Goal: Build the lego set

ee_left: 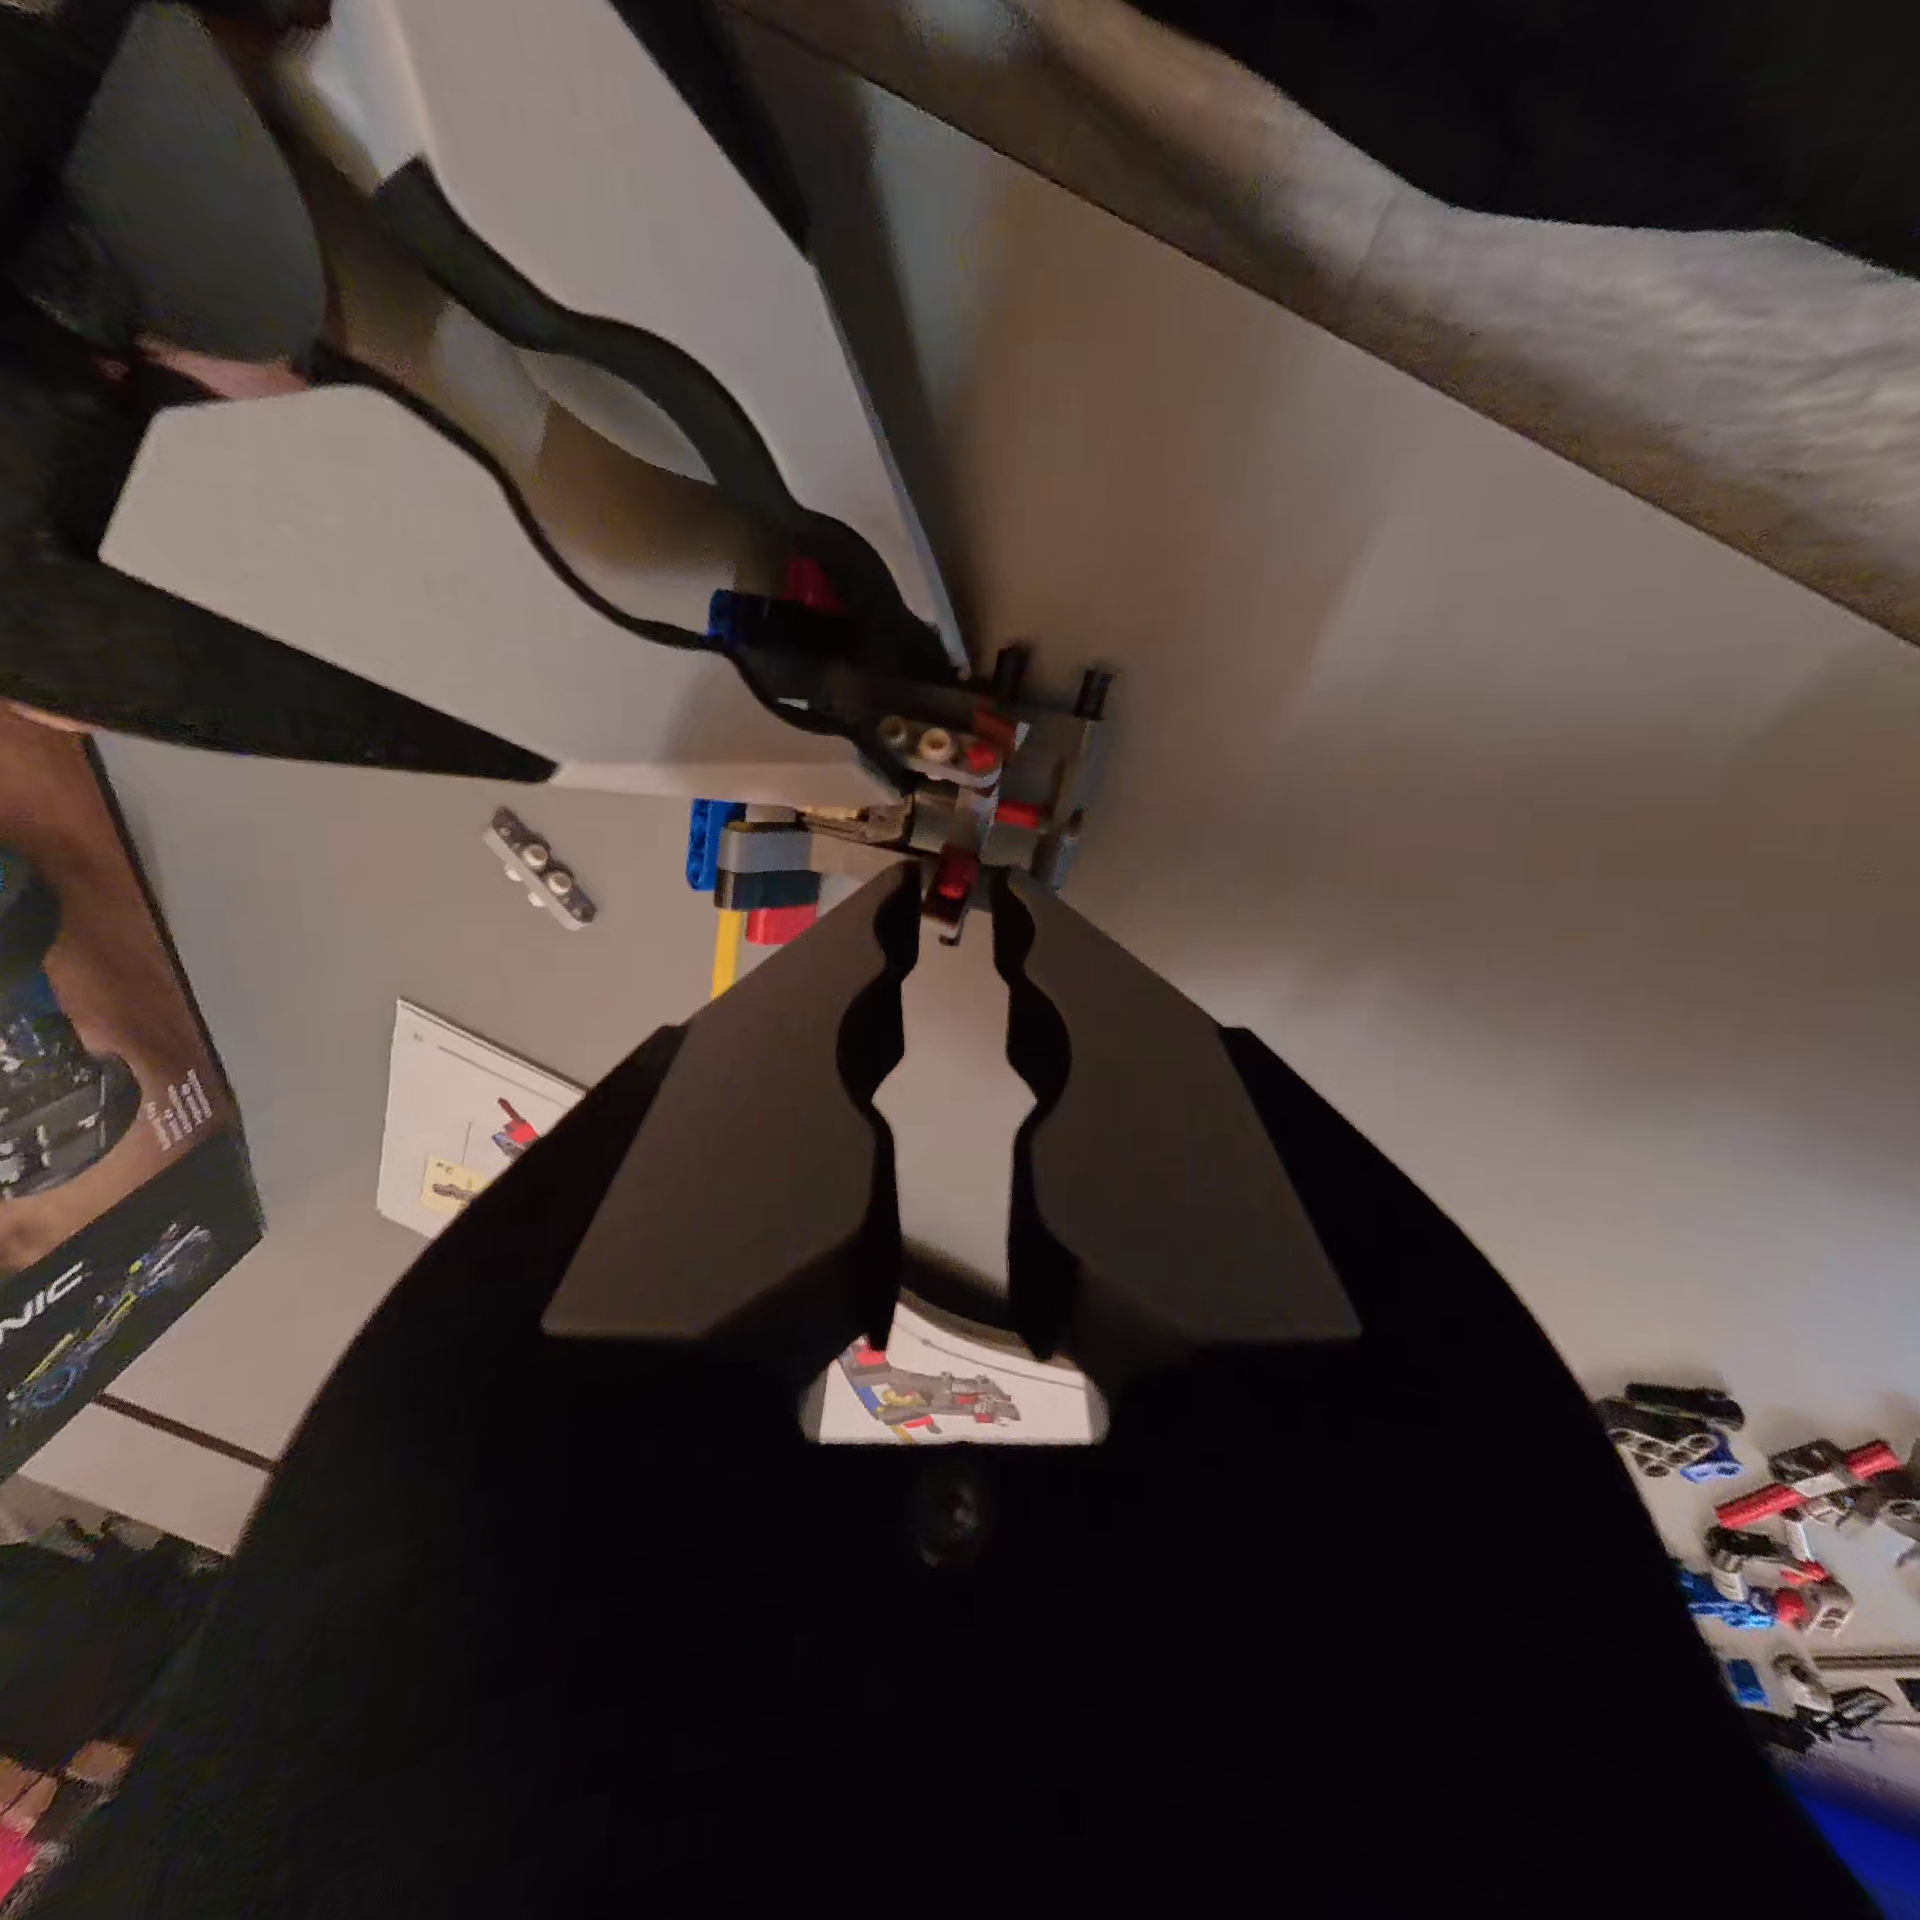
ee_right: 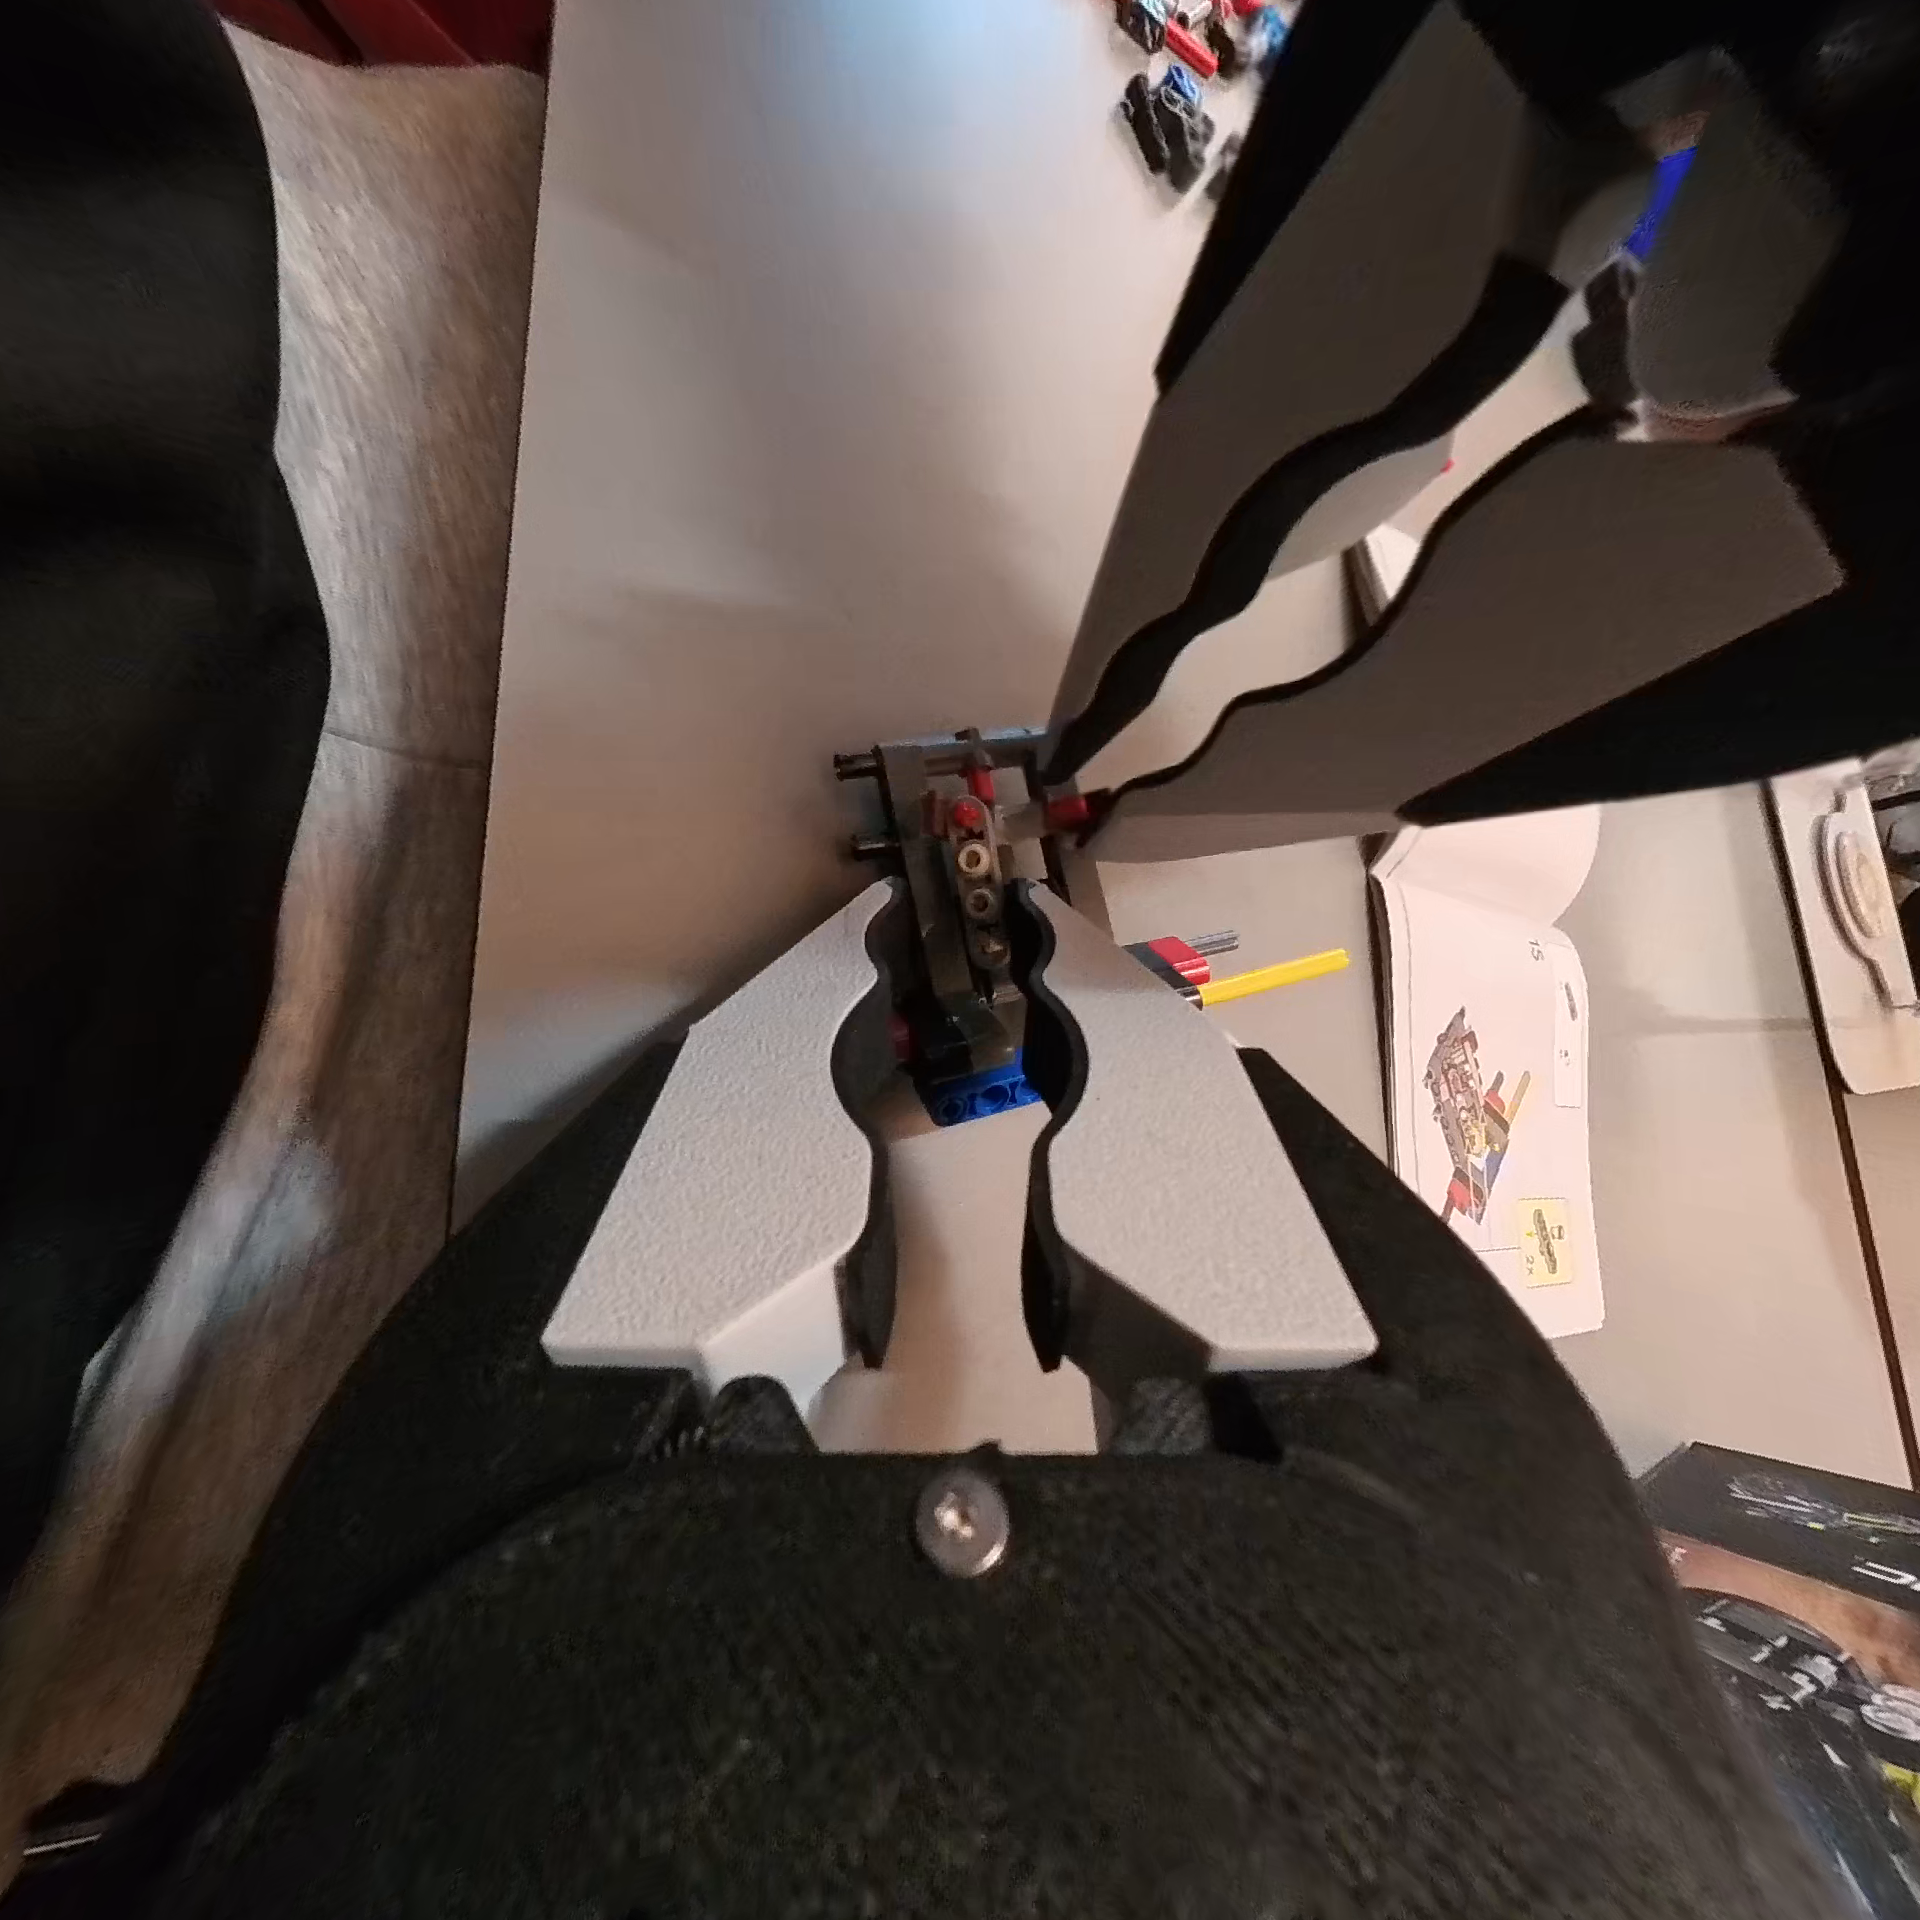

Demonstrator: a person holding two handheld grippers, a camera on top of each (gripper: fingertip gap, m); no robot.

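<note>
Our right gripper (ee_right: pixel 961 894) clamps the lego model (ee_right: pixel 961 883) above the white table (ee_right: pixel 779 416). Our left gripper (ee_left: pixel 956 883) pinches a red pin (ee_left: pixel 951 883) on the model's far end. The manual (ee_right: pixel 1486 1091) lies beside the model.

left gripper (ee_left: pixel 956 883): tips nearly closed | right gripper (ee_right: pixel 961 904): clamped, narrow gap

Matt white worktop (ee_right: pixel 790 416); glossy plastic lego assembly (ee_right: pixel 966 904); paper booklet (ee_right: pixel 1496 1091); right gripper (ee_right: pixel 961 894) fingers grainy (textured grey).
</note>
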